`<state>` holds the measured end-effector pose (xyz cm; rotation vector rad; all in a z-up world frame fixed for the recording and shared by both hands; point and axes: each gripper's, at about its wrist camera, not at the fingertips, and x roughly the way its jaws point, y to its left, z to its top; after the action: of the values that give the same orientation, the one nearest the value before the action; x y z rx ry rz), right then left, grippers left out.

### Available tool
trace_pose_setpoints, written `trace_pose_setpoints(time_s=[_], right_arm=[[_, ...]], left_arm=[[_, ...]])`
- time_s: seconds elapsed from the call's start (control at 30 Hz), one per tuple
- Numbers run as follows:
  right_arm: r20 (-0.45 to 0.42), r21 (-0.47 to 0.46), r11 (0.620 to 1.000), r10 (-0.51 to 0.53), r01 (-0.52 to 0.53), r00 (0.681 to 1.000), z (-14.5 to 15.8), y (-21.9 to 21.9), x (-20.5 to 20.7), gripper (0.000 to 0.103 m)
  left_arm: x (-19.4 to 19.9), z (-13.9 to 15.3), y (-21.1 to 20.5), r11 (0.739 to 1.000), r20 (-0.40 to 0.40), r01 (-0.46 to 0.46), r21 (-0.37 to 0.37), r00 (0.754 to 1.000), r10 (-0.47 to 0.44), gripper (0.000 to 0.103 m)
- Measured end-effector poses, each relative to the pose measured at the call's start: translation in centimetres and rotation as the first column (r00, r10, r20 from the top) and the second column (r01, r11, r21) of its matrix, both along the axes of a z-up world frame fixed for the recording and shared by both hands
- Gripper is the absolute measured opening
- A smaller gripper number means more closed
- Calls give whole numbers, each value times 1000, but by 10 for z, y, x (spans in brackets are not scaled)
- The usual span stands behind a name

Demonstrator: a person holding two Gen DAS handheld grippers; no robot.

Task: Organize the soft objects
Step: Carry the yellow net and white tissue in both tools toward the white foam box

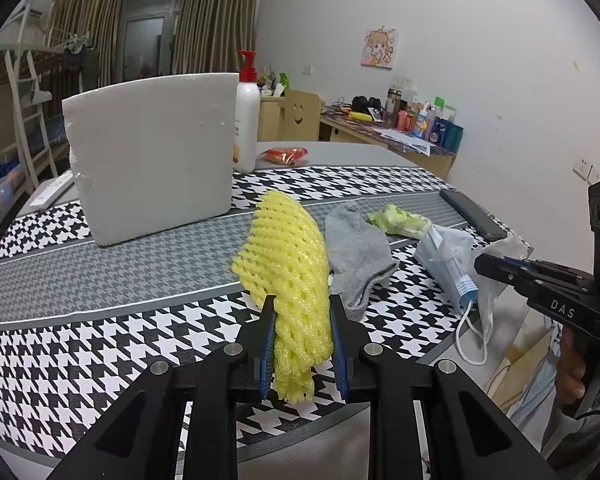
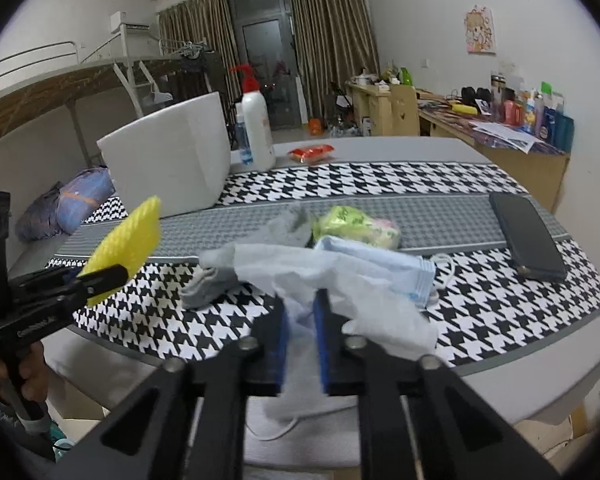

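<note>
My left gripper (image 1: 302, 304) is shut on a yellow foam net (image 1: 288, 256), held tilted just above the houndstooth tablecloth (image 1: 100, 340). From the right wrist view the net (image 2: 128, 236) sticks up out of the left gripper (image 2: 116, 272). My right gripper (image 2: 300, 300) is shut on a clear plastic bag (image 2: 340, 276) that holds blue face masks (image 2: 392, 264) at the table's near edge. In the left wrist view that bag (image 1: 448, 256) lies at the right gripper's (image 1: 480, 264) tip. A grey sock (image 1: 356, 252) and a green packet (image 1: 400, 220) lie between the two grippers.
A white foam block (image 1: 152, 156) stands at the back left, with a lotion pump bottle (image 1: 247, 120) and a red packet (image 1: 284, 155) behind it. A dark phone (image 2: 530, 236) lies at the right edge and a remote (image 1: 52, 192) at the far left. A cluttered desk lines the wall.
</note>
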<state>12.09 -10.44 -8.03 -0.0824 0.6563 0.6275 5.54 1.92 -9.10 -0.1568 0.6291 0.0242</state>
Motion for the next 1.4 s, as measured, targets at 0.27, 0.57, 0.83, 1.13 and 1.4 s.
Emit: trace_pose_setpoints(time_s=[0.27,0.57,0.83,1.13,1.4], right_arm=[[53,48,999,-21,19,998,24,-10,-5,8],[124,80,997,-13,3,992,50,-7,-13,8],[164,100,995,8,-25,986,66,-1,-16,8],[171,119,991,34,-54,985,76,11,-12,8],[180,126,989,60,-83,982,85,24,-7,8]], left_arm=[[-4,15,5,1000,47,-3,21,999,2,25],[-11,39,6,999,97,13,37,995,-17,25],[-17,53,9,998,132,7,56,991,-14,25],[-18,66,23,998,151,-5,58,989,-4,25],[-16,75,30,998,161,-10,62,987,0,25]])
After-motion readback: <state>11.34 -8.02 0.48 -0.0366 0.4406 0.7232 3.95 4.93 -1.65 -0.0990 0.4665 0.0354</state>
